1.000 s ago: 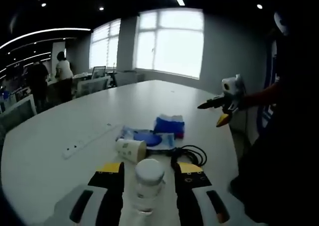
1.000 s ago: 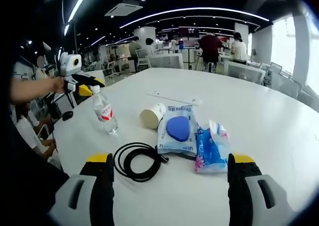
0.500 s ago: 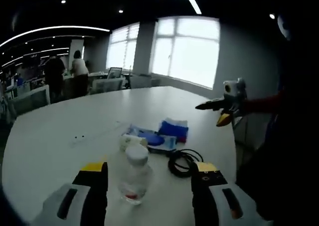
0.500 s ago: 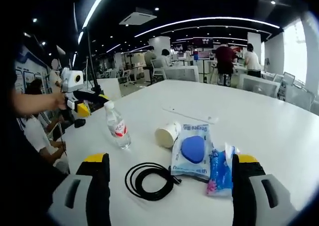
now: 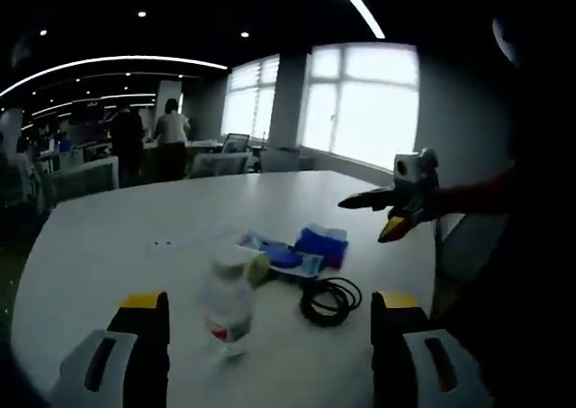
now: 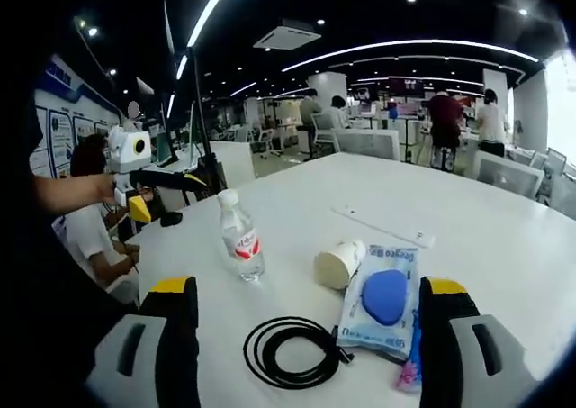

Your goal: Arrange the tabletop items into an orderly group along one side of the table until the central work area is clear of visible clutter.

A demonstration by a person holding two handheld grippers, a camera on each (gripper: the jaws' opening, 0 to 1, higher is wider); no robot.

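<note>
Right gripper view: water bottle [image 6: 241, 240] upright on table [image 6: 297, 201], left of group; paper cup [image 6: 338, 264] on its side right of bottle, touching packet [image 6: 382, 298] to its right; coiled cable [image 6: 292, 351] nearer, in front of cup and packet; power strip [image 6: 382, 225] farther back; left gripper [image 6: 180, 181] beyond bottle at far left, off table edge; people [image 6: 445, 127] standing at far desks.

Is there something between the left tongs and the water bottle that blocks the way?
Nothing visible does. In the left gripper view the water bottle stands upright just ahead of the open left tongs, with only bare table between. The paper cup and cable lie beyond it.
</note>
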